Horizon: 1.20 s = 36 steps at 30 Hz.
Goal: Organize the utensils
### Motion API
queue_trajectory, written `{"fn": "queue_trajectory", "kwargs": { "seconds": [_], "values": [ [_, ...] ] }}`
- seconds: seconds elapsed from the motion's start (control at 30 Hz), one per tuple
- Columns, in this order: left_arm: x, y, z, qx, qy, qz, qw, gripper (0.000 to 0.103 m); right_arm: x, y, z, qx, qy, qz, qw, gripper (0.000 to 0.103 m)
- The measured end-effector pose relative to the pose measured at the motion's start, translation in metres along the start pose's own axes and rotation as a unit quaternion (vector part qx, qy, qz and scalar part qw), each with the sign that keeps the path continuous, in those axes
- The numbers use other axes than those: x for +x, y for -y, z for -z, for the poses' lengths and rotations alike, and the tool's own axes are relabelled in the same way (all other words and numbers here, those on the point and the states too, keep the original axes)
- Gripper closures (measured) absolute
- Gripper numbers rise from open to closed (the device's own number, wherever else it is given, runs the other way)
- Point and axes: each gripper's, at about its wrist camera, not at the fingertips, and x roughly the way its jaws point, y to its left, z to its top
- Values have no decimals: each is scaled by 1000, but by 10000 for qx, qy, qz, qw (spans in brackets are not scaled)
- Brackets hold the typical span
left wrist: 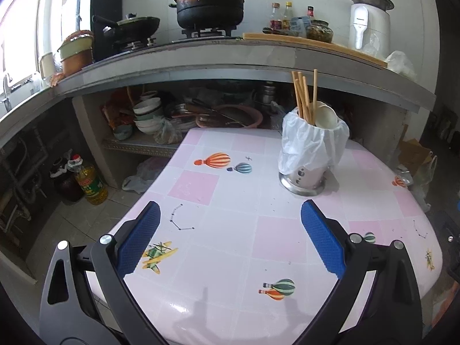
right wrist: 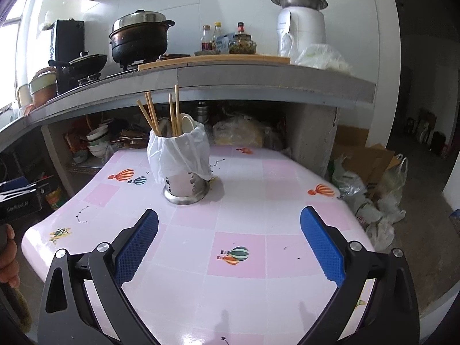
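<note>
A steel utensil holder (left wrist: 307,169) lined with a white plastic bag stands on the pink-and-white table (left wrist: 230,230). Several wooden chopsticks (left wrist: 302,95) and a white spoon (left wrist: 326,116) stick up out of it. It also shows in the right wrist view (right wrist: 184,172), with chopsticks (right wrist: 161,112) and spoon (right wrist: 188,123). My left gripper (left wrist: 230,215) is open and empty, above the table, short and left of the holder. My right gripper (right wrist: 230,221) is open and empty, short and right of the holder. The left gripper's body (right wrist: 23,198) shows at the left edge of the right wrist view.
A concrete counter (left wrist: 230,57) runs behind the table with a black pot (left wrist: 210,3), a wok (left wrist: 135,26), bottles and a white appliance (left wrist: 368,26). Bowls (left wrist: 146,115) sit on the shelf below. An oil bottle (left wrist: 89,181) stands on the floor left; bags and cardboard (right wrist: 373,178) lie right.
</note>
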Motion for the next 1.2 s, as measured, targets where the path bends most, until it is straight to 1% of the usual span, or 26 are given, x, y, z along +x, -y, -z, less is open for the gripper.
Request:
{"fn": "queue_trajectory", "kwargs": {
  "seconds": [0.13, 0.4, 0.5, 0.7, 1.2],
  "values": [
    [-6, -1, 4, 12, 219, -109, 9997, 8, -10, 2, 3, -92, 95, 103, 9999, 7],
    [-11, 7, 18, 91, 92, 120, 9998, 8, -20, 10, 9, -75, 57, 213, 9997, 7],
    [-14, 14, 19, 148, 127, 182, 9996, 8, -22, 11, 9, -83, 68, 247, 9996, 7],
    [-18, 22, 20, 246, 215, 174, 9993, 8, -23, 12, 9, -89, 78, 245, 9996, 7],
    [-17, 21, 20, 171, 211, 150, 9995, 8, -23, 20, 12, 71, 4, 301, 9995, 7]
  ]
}}
